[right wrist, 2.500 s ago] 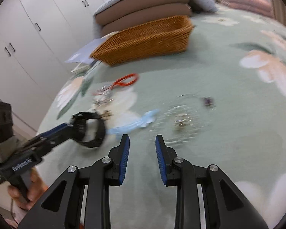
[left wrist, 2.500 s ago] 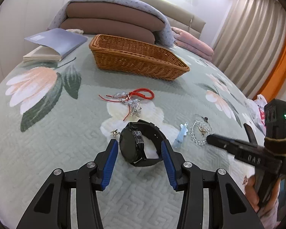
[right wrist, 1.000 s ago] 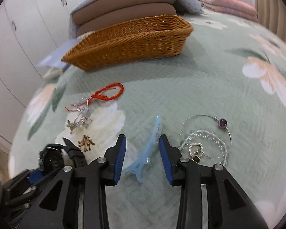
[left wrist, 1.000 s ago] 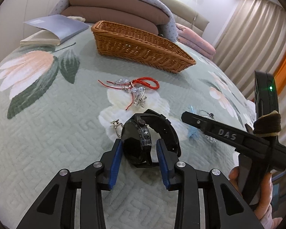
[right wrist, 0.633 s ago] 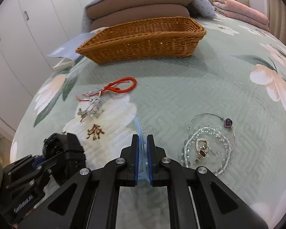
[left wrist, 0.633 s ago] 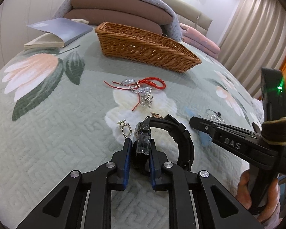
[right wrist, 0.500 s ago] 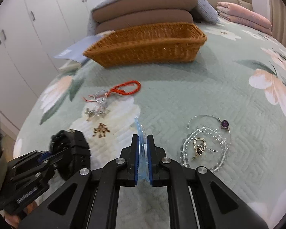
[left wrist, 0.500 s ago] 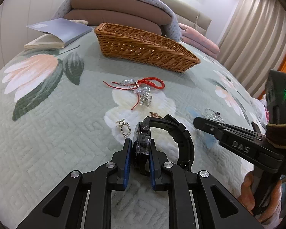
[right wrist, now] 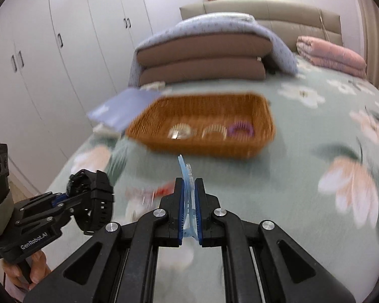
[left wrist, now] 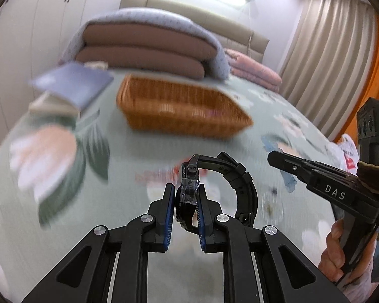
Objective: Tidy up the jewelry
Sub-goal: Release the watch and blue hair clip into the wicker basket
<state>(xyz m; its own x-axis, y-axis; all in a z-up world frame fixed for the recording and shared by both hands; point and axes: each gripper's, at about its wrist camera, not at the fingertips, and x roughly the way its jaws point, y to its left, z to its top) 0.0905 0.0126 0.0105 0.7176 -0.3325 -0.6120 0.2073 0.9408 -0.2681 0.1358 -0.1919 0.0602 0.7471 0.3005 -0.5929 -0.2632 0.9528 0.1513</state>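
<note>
My left gripper (left wrist: 185, 192) is shut on a black watch (left wrist: 236, 176) and holds it above the bed; the watch also shows in the right wrist view (right wrist: 93, 192). My right gripper (right wrist: 188, 186) is shut on a light blue hair clip (right wrist: 187, 176), raised above the bed. The wicker basket (right wrist: 204, 149) lies ahead of both grippers, with two pale rings and a purple ring (right wrist: 240, 129) inside. It also shows in the left wrist view (left wrist: 182, 111). A blurred red cord bracelet (right wrist: 164, 190) lies on the bed below.
A blue book (left wrist: 73, 85) lies left of the basket. Stacked brown cushions (left wrist: 144, 50) under a blue blanket stand behind it, with pink folded bedding (left wrist: 252, 73) to the right. White wardrobes (right wrist: 50, 50) line the left side. Curtains (left wrist: 328, 50) hang at right.
Both grippers have lifted off the bed with their items and moved toward the basket. The background is now motion-blurred.
</note>
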